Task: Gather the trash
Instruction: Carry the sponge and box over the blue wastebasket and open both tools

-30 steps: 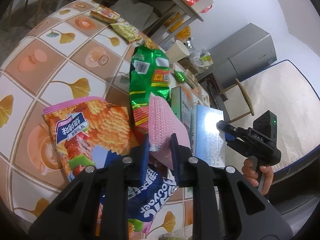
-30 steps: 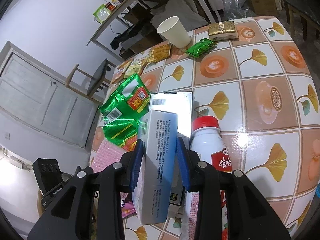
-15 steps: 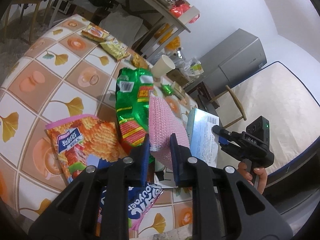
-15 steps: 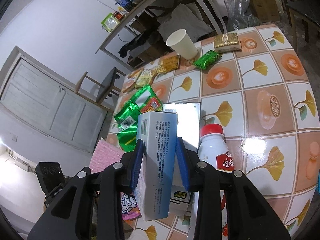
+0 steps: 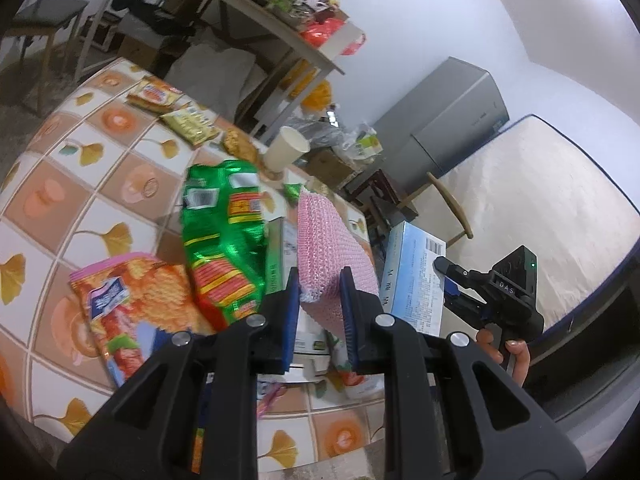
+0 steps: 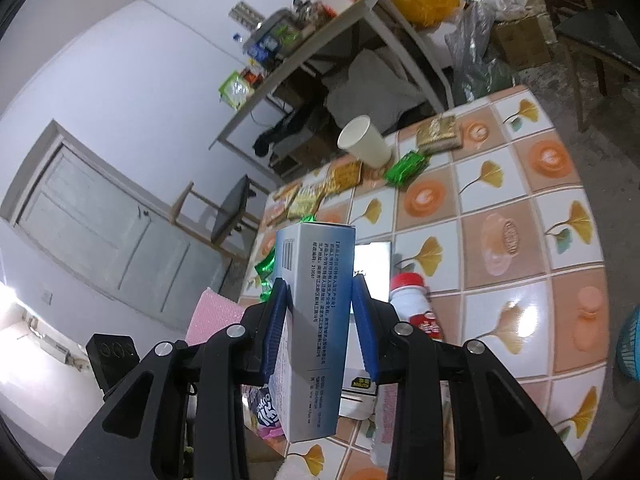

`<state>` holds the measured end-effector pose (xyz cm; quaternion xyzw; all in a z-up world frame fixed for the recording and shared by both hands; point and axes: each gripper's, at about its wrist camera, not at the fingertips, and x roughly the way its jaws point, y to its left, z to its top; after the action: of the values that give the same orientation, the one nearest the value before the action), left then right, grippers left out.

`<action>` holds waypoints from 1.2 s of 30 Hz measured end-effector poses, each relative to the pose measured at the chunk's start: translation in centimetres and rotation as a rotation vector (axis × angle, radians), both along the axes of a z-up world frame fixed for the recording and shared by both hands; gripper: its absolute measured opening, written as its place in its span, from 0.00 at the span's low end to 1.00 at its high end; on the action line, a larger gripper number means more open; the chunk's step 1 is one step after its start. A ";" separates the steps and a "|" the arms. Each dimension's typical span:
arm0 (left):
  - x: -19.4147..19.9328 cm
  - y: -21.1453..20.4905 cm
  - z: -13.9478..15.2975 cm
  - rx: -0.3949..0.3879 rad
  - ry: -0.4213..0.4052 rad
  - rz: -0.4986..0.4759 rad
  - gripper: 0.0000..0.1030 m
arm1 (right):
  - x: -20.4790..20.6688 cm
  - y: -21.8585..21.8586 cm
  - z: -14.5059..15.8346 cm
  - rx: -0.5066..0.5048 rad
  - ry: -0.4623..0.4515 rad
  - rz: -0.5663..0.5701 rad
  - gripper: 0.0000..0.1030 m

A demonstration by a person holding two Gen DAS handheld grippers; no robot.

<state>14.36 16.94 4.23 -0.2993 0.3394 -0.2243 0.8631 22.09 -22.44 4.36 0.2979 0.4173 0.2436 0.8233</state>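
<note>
Left tongs (image 5: 319, 300) pinching a pink sponge (image 5: 328, 248) above the tiled bench (image 5: 100, 196), right tongs (image 6: 320, 316) clamped on a blue-and-white box (image 6: 316, 320) held upright, green snack bag (image 5: 224, 240), paper cup (image 6: 364, 144), red-capped bottle (image 6: 412, 304) on the bench

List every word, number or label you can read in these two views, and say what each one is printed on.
"DAS": on the black camera block of the right gripper, seen from the left wrist.
"210061": end of a printed line on the blue and white box held in the right gripper.
Too small or blurred to read: the rest of the box's print and its barcode digits, the green snack bag, the orange snack bag, the red-capped bottle.
</note>
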 end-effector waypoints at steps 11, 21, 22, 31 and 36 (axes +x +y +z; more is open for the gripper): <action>1.3 -8.5 3.2 0.057 -0.077 -0.159 0.17 | -5.2 -9.5 0.9 0.048 -0.046 -0.176 0.32; 2.4 -21.0 3.5 0.115 -0.094 -0.371 0.17 | -11.8 -19.1 -0.4 0.045 -0.025 -0.406 0.32; 2.5 -22.5 3.4 0.125 -0.094 -0.392 0.17 | -12.9 -20.6 -0.7 0.039 -0.015 -0.449 0.32; 1.9 -37.3 0.6 0.263 -0.054 -0.588 0.18 | -20.3 -29.2 -4.7 -0.021 0.086 -0.751 0.32; 1.7 -45.2 -3.3 0.313 0.016 -0.684 0.18 | -23.3 -33.1 -8.1 0.010 0.153 -0.865 0.32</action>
<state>16.03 -28.26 0.95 -0.0348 0.4568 -0.4425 0.7709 -1.19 -55.57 -3.73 0.4663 0.3127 -0.1445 0.8148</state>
